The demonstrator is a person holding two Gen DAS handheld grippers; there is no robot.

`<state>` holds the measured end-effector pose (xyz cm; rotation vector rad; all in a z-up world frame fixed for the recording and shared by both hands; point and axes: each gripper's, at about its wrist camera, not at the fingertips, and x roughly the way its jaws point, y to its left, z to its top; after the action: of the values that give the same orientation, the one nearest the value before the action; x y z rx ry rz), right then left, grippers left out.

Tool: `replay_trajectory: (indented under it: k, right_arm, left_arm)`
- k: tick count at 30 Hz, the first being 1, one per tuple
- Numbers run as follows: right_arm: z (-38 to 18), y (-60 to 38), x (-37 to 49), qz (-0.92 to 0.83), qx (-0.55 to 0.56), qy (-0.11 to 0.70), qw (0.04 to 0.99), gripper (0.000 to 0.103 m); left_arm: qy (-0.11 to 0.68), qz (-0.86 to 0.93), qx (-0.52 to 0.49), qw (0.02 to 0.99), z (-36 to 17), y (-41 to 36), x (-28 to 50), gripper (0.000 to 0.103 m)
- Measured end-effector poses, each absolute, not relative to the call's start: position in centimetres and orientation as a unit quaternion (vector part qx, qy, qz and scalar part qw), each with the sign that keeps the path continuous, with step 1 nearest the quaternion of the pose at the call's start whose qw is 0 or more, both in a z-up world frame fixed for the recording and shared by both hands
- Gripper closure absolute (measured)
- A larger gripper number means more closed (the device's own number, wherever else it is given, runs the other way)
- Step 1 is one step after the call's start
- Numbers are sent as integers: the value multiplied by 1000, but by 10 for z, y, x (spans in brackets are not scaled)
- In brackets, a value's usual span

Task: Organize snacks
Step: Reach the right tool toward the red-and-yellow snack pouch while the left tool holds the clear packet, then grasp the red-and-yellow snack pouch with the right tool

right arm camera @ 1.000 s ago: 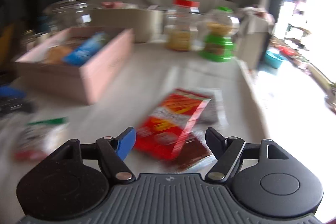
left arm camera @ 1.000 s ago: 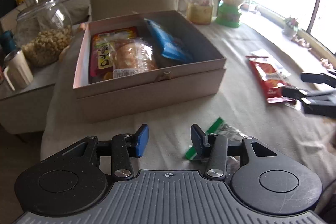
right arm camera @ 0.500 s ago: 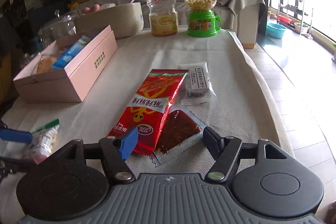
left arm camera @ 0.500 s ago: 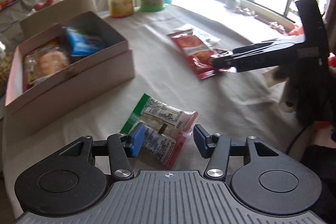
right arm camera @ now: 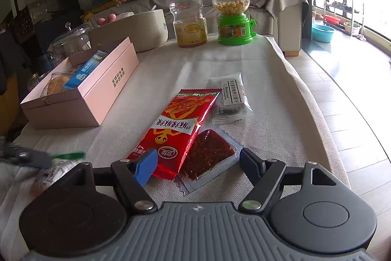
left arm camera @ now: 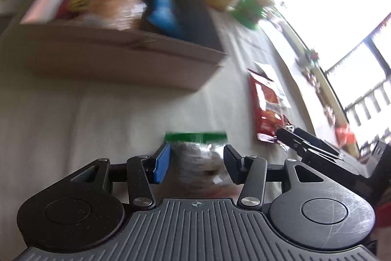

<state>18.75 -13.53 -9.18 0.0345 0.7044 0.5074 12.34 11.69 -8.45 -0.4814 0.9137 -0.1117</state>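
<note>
Your box [right arm camera: 80, 99] sits at table [right arm camera: 281, 94] left, holding 2 packets; the jar [right arm camera: 189, 16] and candy dispenser [right arm camera: 233, 14] stand behind, at the far edge. 3 packets lie centre, the long one [right arm camera: 178, 129] overlapping the flat one [right arm camera: 207, 153] at its right, the small one [right arm camera: 231, 98] just behind. Another packet [left arm camera: 198, 155] lies between your left gripper's fingers [left arm camera: 161, 163].

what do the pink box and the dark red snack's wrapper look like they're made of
Pink box: likely matte cardboard, with flat panels, crisp folded edges, printed text and no shine.
Dark red snack's wrapper: seemingly clear glossy plastic film, since the slab shows through, with a silvery crimped border; foil backing possible.
</note>
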Motion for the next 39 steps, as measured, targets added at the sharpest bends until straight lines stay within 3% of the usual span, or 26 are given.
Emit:
replay_trajectory:
  k: [8,15,21,23,25,29,33,39]
  right_arm:
    - [-93,-138,188,249,29,341,906,26]
    - [-93,-138,189,253,34,342,904,25]
    - [-94,-137,189,253,37,342,904,25]
    - [-94,-137,189,253,38,342,904,25]
    - [-94,-138,189,253,37,342,904,25]
    - [-94,-137,189,253,38,342,904,24]
    - [-94,-137,189,254,38,342,904,23]
    - [-94,-136,190,261,33,344,901,18]
  left_arm:
    - [392,-91,8,915,-66,56,121,50]
    - [413,-139,175,883,-70,9,90,47]
    - [423,-147,157,880,-72,6,97,39]
    - [429,-163,147,876,-73,5,97,20]
    - [433,-179,135,873,-72,5,97,15]
    - [414,-192,116,882,-63,13,95,24]
    - [417,-148,136,887,-66,24,106,24]
    - [442,-150,69,882,-84,46,132,23]
